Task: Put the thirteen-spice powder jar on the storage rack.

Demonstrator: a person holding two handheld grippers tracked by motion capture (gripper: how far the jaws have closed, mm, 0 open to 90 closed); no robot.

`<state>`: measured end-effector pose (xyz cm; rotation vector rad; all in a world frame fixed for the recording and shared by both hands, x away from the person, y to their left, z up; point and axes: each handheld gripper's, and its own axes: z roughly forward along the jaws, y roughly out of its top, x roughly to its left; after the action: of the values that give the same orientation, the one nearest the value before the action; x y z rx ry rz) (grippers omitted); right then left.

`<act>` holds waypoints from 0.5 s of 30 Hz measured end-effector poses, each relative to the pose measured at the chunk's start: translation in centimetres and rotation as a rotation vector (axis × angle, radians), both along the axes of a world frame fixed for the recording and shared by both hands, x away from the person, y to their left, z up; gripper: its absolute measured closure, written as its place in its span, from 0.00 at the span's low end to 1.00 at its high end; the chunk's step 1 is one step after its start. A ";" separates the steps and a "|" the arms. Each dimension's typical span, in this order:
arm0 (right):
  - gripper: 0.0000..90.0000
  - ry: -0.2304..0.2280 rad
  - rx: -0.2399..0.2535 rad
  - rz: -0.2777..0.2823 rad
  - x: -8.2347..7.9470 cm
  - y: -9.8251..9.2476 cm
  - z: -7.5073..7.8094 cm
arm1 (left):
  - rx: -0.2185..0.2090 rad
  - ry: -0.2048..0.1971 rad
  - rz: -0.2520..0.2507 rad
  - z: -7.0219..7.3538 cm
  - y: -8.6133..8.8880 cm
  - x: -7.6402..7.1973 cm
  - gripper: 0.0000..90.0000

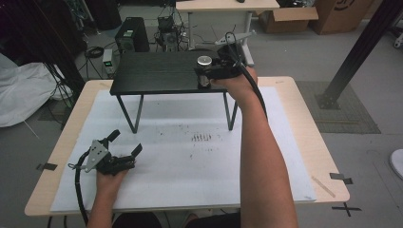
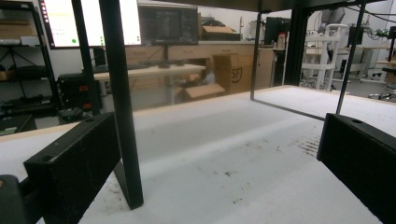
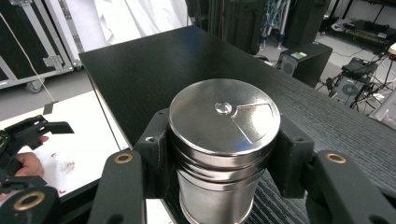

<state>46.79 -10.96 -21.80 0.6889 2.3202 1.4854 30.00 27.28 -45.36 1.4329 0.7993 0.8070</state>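
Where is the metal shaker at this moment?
The metal shaker stands on the black shelf, near its front right corner in the high view, clamped between the jaws of the right gripper.

Left gripper [image 2: 215, 168] jaws wide apart, low over white table cover [image 2: 243, 154]; black stand leg [image 2: 122, 107] between them, near left jaw.

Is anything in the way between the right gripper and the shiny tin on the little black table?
No. The right gripper already has its jaws on both sides of the metal tin, which stands on the black shelf. Nothing visible sits between them.
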 end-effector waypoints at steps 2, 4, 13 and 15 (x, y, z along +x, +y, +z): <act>0.55 0.004 -0.001 -0.003 0.1 0.1 -0.1 | -0.003 -0.001 0.000 0.0 0.0 0.0 0.00; 0.55 0.007 -0.003 -0.006 0.2 0.2 -0.2 | -0.004 0.000 0.000 0.0 0.0 0.0 0.00; 0.55 0.022 0.028 -0.007 0.4 0.2 -0.7 | -0.004 0.000 -0.001 0.0 0.0 0.0 0.00; 0.55 0.020 0.028 -0.007 0.4 0.1 -0.7 | -0.003 0.000 0.000 0.0 0.0 0.0 0.00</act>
<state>47.21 -10.81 -22.54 0.7216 2.3141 1.5170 30.00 27.26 -45.37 1.4300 0.7998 0.8054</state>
